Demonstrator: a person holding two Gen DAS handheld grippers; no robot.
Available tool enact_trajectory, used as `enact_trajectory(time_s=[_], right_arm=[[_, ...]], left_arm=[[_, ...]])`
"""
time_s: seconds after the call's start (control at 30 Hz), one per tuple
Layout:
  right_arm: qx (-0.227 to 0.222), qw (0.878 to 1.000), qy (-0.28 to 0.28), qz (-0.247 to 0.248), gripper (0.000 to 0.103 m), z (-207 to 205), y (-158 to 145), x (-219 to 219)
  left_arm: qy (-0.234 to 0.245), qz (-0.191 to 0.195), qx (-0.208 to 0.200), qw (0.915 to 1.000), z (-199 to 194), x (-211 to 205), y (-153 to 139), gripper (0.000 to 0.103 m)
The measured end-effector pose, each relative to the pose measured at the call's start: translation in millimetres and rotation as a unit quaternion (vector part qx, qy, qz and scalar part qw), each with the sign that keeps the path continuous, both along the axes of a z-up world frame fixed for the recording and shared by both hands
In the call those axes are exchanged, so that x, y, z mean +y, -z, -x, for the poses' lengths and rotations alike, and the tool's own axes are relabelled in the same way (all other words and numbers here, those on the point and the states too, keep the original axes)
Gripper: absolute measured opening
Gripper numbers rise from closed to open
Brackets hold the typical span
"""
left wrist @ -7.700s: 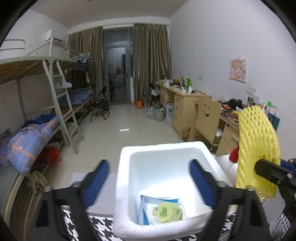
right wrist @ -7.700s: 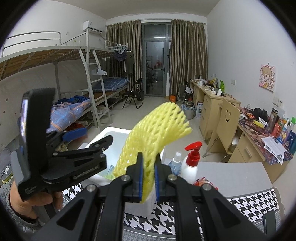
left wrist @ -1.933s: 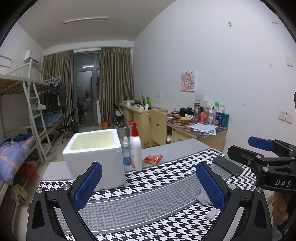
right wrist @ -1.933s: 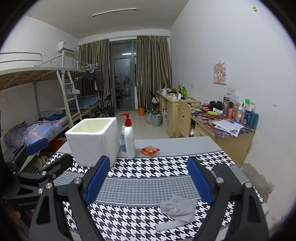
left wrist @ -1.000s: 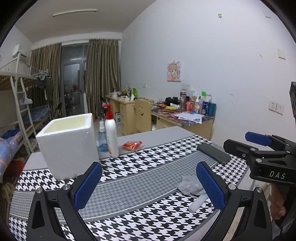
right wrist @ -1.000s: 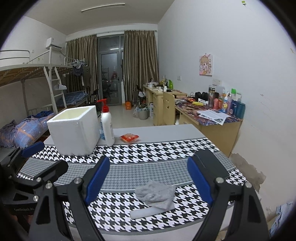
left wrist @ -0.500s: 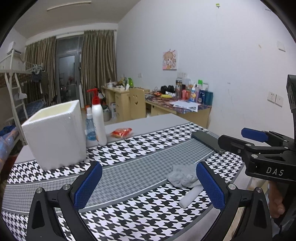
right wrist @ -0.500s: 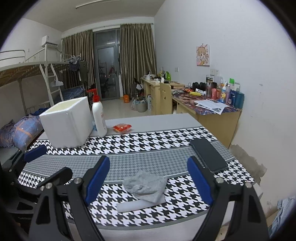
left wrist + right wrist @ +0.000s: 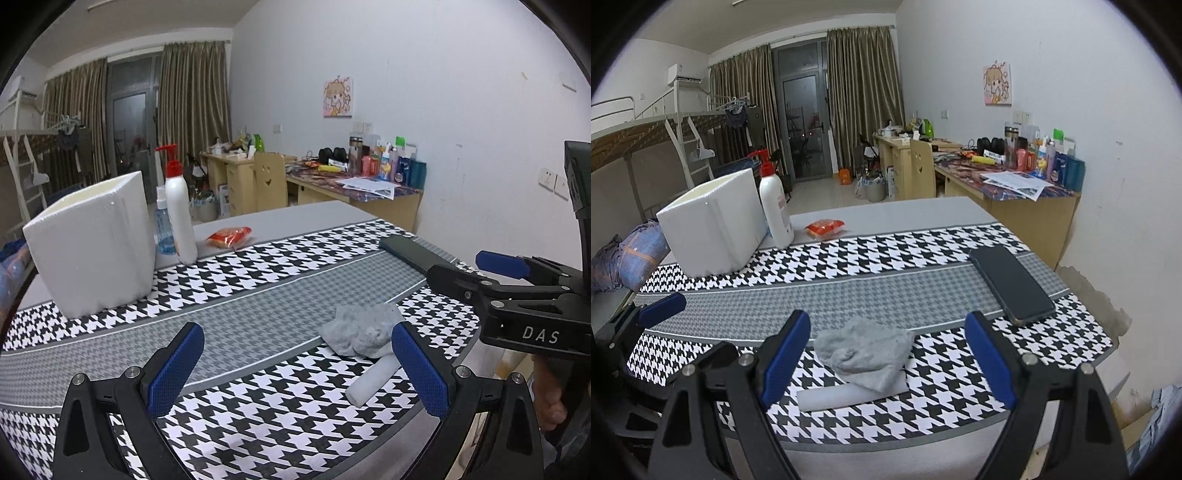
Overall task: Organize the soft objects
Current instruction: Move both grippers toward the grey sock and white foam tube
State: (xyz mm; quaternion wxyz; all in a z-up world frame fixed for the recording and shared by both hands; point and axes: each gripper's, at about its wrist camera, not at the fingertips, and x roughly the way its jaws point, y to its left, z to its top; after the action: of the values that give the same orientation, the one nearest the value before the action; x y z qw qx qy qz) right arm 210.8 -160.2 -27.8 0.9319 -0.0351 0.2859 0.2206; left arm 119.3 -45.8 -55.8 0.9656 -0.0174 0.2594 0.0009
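Note:
A crumpled grey cloth (image 9: 864, 350) lies on the houndstooth tablecloth near the front edge, partly over a white foam roll (image 9: 834, 398). My right gripper (image 9: 886, 362) is open and empty, its jaws either side of the cloth, just short of it. In the left wrist view the cloth (image 9: 360, 330) and roll (image 9: 373, 380) lie ahead to the right. My left gripper (image 9: 295, 369) is open and empty; the cloth is by its right finger. The white foam box (image 9: 713, 229) stands at the far left, also in the left wrist view (image 9: 92, 243).
A black phone (image 9: 1010, 282) lies on the right of the table. A white pump bottle (image 9: 775, 210), a small blue bottle (image 9: 164, 229) and a red packet (image 9: 825, 227) stand beside the box. The table's front edge (image 9: 886, 439) is close.
Both grippers have moved back from the foam box and down toward the grey cloth. The yellow foam net once held by the right gripper is gone from it.

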Motion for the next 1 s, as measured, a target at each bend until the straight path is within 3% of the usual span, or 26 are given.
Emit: enact_trajectory(time_s=[1.0], right_arm=[[0.076,0.996,-0.035,0.03,0.089,-46.4,49.7,11.3]], left_arm=[[0.009,0.016,0.086,0.9961,-38.4,-12.7,46.5,0.102]])
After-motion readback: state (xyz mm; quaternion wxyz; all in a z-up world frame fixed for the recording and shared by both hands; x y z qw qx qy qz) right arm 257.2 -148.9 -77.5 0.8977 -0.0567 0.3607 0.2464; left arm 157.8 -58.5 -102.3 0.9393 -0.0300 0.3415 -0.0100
